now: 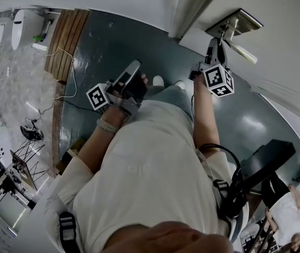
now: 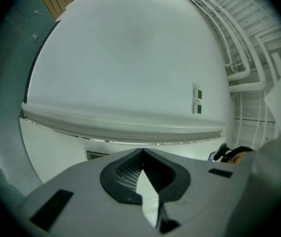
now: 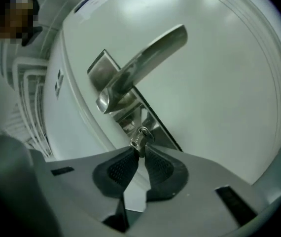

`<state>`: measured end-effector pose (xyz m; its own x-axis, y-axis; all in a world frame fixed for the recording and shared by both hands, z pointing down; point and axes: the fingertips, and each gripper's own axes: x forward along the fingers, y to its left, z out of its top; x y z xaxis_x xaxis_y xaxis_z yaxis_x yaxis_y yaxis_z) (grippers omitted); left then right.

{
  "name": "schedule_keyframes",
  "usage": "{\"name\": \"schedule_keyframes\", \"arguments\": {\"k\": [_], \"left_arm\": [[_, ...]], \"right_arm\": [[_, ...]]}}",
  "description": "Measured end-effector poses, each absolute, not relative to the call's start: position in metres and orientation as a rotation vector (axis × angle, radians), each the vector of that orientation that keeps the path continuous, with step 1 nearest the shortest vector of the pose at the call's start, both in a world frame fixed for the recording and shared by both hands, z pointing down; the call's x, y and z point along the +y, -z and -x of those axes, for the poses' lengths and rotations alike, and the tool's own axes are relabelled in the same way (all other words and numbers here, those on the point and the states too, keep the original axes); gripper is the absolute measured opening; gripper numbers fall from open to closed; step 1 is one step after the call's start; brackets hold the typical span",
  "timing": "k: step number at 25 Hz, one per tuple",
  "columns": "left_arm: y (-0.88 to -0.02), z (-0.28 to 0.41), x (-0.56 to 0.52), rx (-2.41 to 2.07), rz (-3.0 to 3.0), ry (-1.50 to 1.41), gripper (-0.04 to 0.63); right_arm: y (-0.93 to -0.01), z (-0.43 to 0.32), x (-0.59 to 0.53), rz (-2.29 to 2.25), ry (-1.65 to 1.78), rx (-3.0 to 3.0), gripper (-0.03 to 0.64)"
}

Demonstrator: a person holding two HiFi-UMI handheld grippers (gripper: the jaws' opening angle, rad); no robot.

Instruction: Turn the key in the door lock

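Okay, door is filling the right gripper view, white and smooth. A lever handle is sticking out of a metal plate, and the key is sitting in the lock just below it. The right tool is clamping the key's head between its pad tips. The left tool is pointing at a blank white surface, jaws pressed together on nothing, well apart from the lock.

Key is looking small, stiff, metal, probably slippery. Little of it is sticking out, so pinching flat across the head and twisting about its own axis is likely safest against slipping or bending.

Head view is showing both tools, but the key is hiding behind the right one. Only the right gripper view is showing the grip. Left gripper view is showing no lock at all.
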<state>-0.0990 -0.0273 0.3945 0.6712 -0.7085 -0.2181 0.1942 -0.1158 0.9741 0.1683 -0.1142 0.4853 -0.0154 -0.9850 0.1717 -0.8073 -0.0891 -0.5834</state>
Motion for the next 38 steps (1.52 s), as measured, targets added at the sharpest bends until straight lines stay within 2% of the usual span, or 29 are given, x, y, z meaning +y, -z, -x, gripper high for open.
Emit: {"name": "schedule_keyframes", "arguments": {"k": [3,10,22,29,38], "left_arm": [[-0.395,0.099,-0.027,-0.448,-1.502,0.811,0.009],[-0.397,0.096,-0.030,-0.440,-1.496,0.800,0.009],[-0.397,0.095,-0.028,-0.443,-1.494,0.788,0.009],[-0.395,0.096,-0.027,-0.450,-1.501,0.780,0.009],[-0.393,0.099,-0.025,-0.459,-1.508,0.776,0.009]], "right_arm": [[-0.486,-0.169,-0.113,1.991,0.787,1.884,0.057],[-0.485,-0.170,-0.112,2.347,0.539,1.991,0.057],[-0.476,-0.166,-0.107,2.642,0.127,2.149,0.048],[-0.476,-0.167,-0.109,2.272,0.524,1.964,0.048],[-0.472,-0.164,-0.108,1.536,0.997,1.499,0.048]]}}
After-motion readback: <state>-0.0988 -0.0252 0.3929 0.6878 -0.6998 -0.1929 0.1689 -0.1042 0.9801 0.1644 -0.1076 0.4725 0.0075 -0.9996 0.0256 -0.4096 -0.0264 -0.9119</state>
